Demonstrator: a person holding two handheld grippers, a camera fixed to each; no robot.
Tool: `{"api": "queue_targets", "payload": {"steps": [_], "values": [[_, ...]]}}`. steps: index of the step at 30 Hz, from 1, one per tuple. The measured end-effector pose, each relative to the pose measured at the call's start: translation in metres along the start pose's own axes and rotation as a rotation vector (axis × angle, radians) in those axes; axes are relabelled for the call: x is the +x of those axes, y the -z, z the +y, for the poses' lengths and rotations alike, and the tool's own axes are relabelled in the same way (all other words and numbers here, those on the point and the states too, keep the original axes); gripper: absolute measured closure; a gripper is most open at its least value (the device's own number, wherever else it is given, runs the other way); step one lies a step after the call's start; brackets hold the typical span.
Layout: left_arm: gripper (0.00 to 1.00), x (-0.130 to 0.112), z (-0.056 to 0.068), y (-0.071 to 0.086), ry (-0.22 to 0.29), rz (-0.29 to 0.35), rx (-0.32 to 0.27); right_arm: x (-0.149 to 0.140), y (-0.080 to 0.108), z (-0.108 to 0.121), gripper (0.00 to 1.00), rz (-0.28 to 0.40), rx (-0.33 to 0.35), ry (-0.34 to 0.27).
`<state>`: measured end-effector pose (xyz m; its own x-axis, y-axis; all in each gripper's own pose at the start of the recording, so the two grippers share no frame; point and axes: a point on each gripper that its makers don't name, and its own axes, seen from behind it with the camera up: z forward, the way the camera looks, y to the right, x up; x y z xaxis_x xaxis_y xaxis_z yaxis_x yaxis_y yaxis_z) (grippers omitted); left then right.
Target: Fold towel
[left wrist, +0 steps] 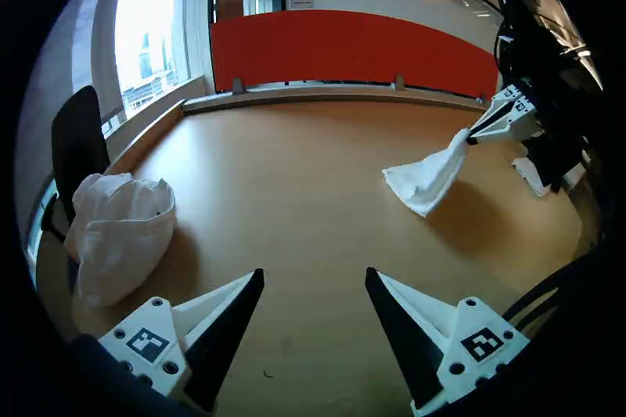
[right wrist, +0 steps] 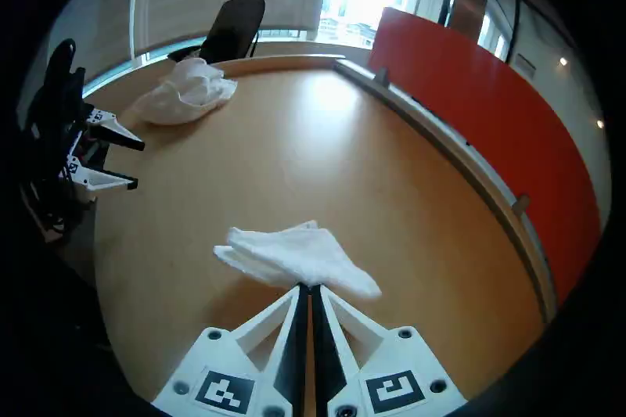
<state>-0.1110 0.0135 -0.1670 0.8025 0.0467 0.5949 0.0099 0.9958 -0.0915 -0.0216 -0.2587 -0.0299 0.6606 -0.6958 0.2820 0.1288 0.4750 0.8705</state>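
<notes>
While your right gripper (right wrist: 311,292) clamped a corner of the towel (right wrist: 293,254), the cloth hung with its low end on the table (right wrist: 375,159); your left gripper (left wrist: 314,278) gaped wide, well apart. Likely best was taking a neighbouring corner, then spreading flat.

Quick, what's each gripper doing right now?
Left gripper: open, holding nothing.
Right gripper: closed on a corner of the white towel.
</notes>
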Motion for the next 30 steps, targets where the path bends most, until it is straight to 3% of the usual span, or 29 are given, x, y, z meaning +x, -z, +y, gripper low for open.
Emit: {"api": "queue_targets", "payload": {"steps": [12,30], "values": [[0.04,0.011,-0.002,-0.001,-0.002,0.017,-0.007,0.045,0.027,0.030,0.97,0.069,-0.064,0.035],[0.04,0.016,0.004,0.000,-0.007,0.019,-0.022,0.027,0.072,0.090,0.97,0.062,-0.177,-0.012]]}}
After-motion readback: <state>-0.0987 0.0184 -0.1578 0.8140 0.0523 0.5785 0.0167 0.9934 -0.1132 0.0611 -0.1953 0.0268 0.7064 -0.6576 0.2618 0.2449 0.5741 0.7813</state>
